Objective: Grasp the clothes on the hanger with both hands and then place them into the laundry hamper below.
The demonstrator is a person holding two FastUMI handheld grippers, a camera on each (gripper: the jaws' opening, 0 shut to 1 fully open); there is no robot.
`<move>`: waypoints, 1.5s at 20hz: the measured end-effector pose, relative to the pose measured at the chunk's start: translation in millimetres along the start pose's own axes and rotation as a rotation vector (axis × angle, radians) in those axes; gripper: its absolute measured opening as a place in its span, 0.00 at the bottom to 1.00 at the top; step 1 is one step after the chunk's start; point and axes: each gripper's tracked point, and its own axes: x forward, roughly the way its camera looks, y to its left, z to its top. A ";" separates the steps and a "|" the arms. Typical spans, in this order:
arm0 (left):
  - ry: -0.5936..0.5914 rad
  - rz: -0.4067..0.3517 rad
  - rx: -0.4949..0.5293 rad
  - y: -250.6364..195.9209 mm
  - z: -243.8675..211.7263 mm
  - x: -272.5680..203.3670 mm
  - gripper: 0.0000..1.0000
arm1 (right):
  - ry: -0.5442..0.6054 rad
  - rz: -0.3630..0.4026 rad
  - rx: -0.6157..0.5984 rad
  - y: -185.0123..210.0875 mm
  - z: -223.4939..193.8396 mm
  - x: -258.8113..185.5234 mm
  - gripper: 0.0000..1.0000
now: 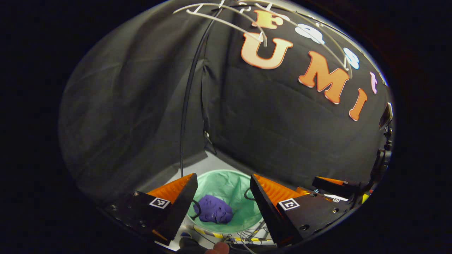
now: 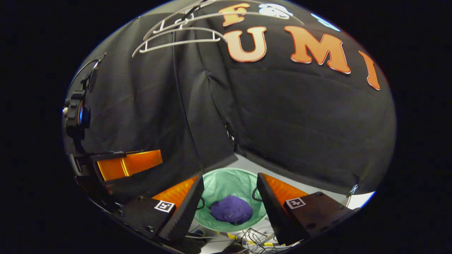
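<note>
Purple clothes (image 1: 213,210) lie bunched in the green laundry hamper (image 1: 229,183). Left hand-held gripper (image 1: 222,197) and right hand-held gripper (image 2: 229,197) both hang above with fingers spread, empty. White hangers (image 2: 176,35) hang bare overhead.

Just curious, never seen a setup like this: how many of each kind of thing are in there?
Purple clothes: 1
Green laundry hamper: 1
White hangers: 2 at least
Grippers: 2, left gripper, right gripper
Total: 6

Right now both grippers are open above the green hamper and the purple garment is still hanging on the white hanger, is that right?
Not quite: the purple garment lies bunched inside the green hamper, as the right gripper view shows. The white hanger is bare. Both the left gripper and right gripper are indeed open above it.
</note>
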 end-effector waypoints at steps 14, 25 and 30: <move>-0.447 -0.042 0.022 -39.9 196.4 -133.4 0.95 | -0.455 -0.035 -0.019 -12.8 191.0 -149.8 0.89; -0.584 -0.097 0.019 -69.6 242.2 -155.3 0.95 | -0.610 -0.120 -0.051 -49.4 226.3 -217.8 0.89; -0.626 -0.090 0.056 -80.3 251.5 -160.4 0.91 | -0.643 -0.104 -0.033 -54.1 235.6 -227.1 0.89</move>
